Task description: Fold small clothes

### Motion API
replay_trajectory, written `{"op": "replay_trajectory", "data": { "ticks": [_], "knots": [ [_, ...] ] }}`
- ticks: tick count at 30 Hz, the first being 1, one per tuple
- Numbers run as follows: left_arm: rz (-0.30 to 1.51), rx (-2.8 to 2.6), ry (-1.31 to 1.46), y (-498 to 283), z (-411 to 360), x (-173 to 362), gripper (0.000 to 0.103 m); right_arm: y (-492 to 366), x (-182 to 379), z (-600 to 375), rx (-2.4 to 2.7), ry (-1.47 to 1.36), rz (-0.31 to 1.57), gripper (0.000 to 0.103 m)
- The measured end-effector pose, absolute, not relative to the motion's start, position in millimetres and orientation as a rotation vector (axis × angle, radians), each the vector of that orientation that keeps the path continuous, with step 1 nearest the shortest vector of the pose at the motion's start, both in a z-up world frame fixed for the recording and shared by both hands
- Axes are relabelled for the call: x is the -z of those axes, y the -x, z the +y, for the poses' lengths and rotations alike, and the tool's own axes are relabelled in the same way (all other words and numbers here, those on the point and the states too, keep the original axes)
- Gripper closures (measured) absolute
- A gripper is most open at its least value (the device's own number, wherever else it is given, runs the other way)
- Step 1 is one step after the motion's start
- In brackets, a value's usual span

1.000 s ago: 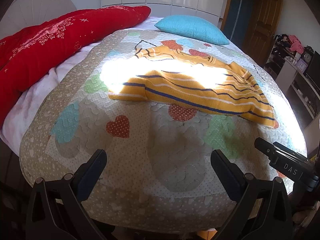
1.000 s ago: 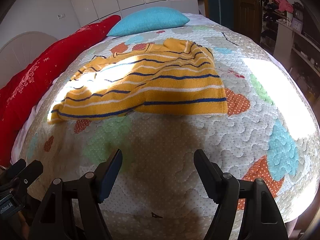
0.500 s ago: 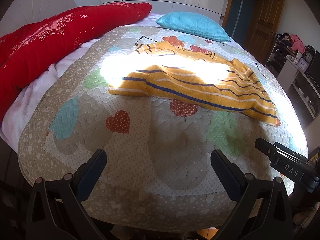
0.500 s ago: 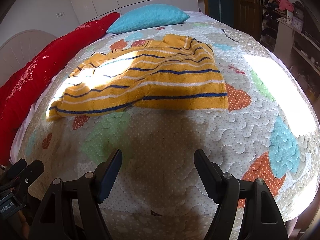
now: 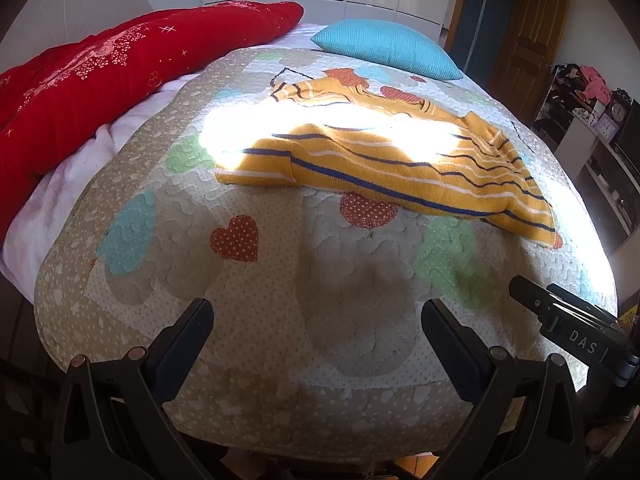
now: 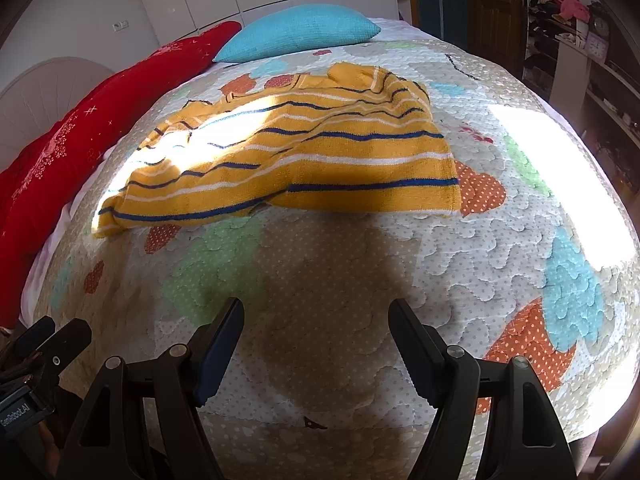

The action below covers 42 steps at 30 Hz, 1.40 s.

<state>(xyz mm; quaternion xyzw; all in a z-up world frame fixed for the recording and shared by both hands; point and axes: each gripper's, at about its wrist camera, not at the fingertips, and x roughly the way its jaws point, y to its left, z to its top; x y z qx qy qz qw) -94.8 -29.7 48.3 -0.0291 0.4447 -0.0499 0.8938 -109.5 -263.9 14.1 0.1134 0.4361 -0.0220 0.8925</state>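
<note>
A small yellow sweater with blue and white stripes lies spread and rumpled on the patterned quilt, partly in a bright patch of sun. In the right wrist view the same sweater sits in the middle of the bed. My left gripper hovers open over the quilt's near part, well short of the sweater, with nothing between its fingers. My right gripper is likewise open and empty, above bare quilt in front of the sweater's hem. The right gripper's body shows at the left wrist view's right edge.
A long red cushion runs along the bed's left side and a turquoise pillow lies at the far end. Shelves with clutter stand to the right of the bed, a wooden door beyond. The quilt's near edge drops off below the grippers.
Both views have shifted only slightly; the sweater appears a touch higher in frame. Both grippers stay open and nothing on the bed has moved.
</note>
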Motion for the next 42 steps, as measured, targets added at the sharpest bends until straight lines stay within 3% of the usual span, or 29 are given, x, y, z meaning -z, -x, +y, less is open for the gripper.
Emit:
{"op": "replay_trajectory", "data": {
  "ticks": [42],
  "knots": [
    [0.884, 0.086, 0.043, 99.7, -30.7, -53.1, 0.0, 110.0, -8.0, -262.7, 0.043, -0.236, 0.918, 0.023]
  ]
}}
